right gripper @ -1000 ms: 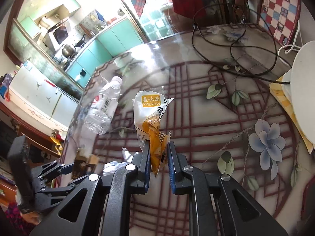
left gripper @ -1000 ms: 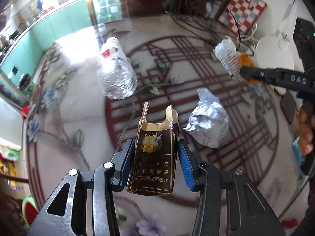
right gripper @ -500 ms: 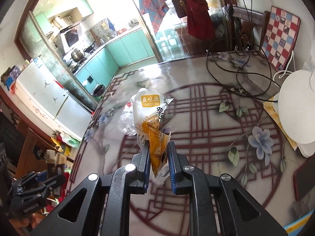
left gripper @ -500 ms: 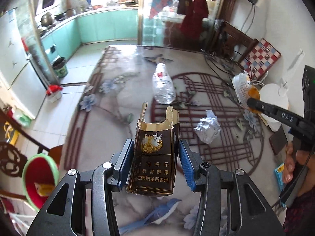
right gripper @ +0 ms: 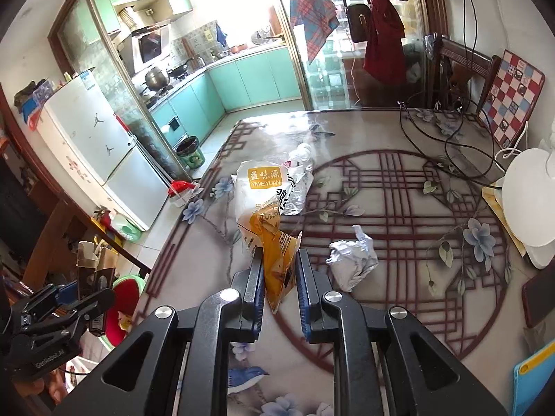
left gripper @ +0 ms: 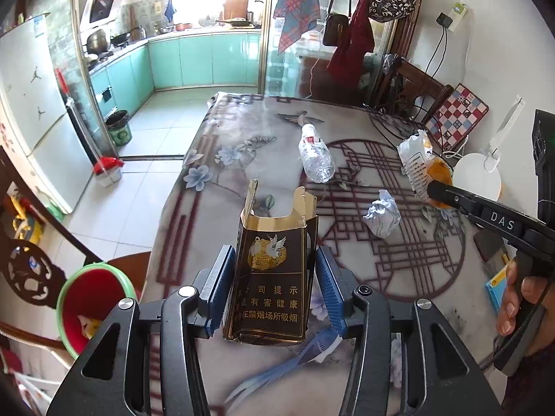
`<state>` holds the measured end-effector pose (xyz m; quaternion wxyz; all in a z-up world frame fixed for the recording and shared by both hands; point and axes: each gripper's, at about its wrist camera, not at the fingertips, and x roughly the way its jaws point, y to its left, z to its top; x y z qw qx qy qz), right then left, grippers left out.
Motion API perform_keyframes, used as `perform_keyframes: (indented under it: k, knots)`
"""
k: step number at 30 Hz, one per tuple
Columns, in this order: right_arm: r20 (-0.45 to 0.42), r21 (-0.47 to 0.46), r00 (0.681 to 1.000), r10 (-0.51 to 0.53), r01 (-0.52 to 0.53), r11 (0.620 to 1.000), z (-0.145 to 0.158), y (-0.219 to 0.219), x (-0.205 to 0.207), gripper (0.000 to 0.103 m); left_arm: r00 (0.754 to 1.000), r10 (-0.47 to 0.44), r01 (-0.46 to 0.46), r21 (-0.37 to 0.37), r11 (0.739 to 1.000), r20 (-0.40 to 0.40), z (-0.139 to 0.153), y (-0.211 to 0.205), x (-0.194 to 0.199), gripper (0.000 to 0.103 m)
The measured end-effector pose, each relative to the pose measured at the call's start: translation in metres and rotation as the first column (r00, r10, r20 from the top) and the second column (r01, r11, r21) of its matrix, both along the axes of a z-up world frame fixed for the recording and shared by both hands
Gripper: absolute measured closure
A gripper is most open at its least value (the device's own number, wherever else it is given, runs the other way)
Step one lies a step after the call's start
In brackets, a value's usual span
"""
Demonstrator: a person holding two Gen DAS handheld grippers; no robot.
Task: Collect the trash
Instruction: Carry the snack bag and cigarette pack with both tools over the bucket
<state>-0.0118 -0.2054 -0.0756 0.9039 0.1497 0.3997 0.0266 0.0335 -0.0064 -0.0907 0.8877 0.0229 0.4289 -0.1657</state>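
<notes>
My left gripper (left gripper: 274, 287) is shut on a torn dark cigarette pack (left gripper: 272, 277), held high above the table's near left edge; it also shows in the right wrist view (right gripper: 95, 274). My right gripper (right gripper: 279, 277) is shut on a white-and-orange snack wrapper (right gripper: 265, 208), which the left wrist view (left gripper: 421, 166) shows above the table's right side. A crushed clear plastic bottle (left gripper: 315, 159) and a crumpled foil ball (left gripper: 381, 213) lie on the patterned table (left gripper: 215, 222). A red bin with a green rim (left gripper: 90, 305) stands on the floor at the left.
Black cables (right gripper: 447, 138), a white round lamp base (right gripper: 527, 197), a checkered cushion (right gripper: 510, 93) and a dark phone (right gripper: 537, 298) sit along the table's right side. A wooden chair (left gripper: 31, 270) stands by the bin. The kitchen floor lies beyond the table.
Both grippers have risen and pulled back from the table with their trash. The red bin has come into view at the left. The bottle and foil ball have not moved.
</notes>
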Motion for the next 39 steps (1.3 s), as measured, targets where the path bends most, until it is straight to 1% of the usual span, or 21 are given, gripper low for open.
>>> perform_keyframes:
  k: [2,7,9,15,19,25,30,39]
  knots:
    - [0.003,-0.016,1.0,-0.016,0.016,1.0,0.003,0.011,-0.002,0.089,1.0,-0.016,0.016,-0.009,1.0,0.009,-0.001,0.011,-0.001,0.057]
    - [-0.005,-0.041,0.998,-0.061,0.061,0.997,0.012,0.045,-0.011,0.089,0.997,-0.061,0.061,0.004,0.998,0.045,0.001,0.041,-0.004,0.056]
    - [-0.005,-0.057,0.997,-0.075,0.075,0.996,0.014,0.062,-0.014,0.089,0.997,-0.07,0.07,0.007,0.998,0.033,-0.002,0.055,0.0,0.056]
    - [-0.007,-0.05,0.996,-0.092,0.092,0.995,0.015,0.105,-0.016,0.089,0.997,-0.077,0.077,0.011,0.997,0.011,-0.01,0.092,0.007,0.056]
    - [-0.006,-0.047,0.996,-0.09,0.09,0.995,0.014,0.128,-0.014,0.089,0.996,-0.086,0.086,0.018,0.996,0.02,-0.011,0.108,0.01,0.056]
    - [-0.002,-0.053,0.998,-0.062,0.061,0.997,0.018,0.163,-0.005,0.089,0.996,-0.088,0.088,0.019,0.996,0.032,-0.01,0.131,0.015,0.056]
    - [0.009,-0.063,1.0,-0.018,0.019,0.998,0.024,0.189,0.005,0.089,0.998,-0.06,0.059,0.021,0.998,0.034,-0.013,0.146,0.019,0.056]
    - [0.011,-0.08,0.999,0.053,-0.052,0.995,0.031,0.227,0.016,0.089,1.0,-0.001,0.001,0.022,1.0,0.008,-0.022,0.173,0.029,0.056]
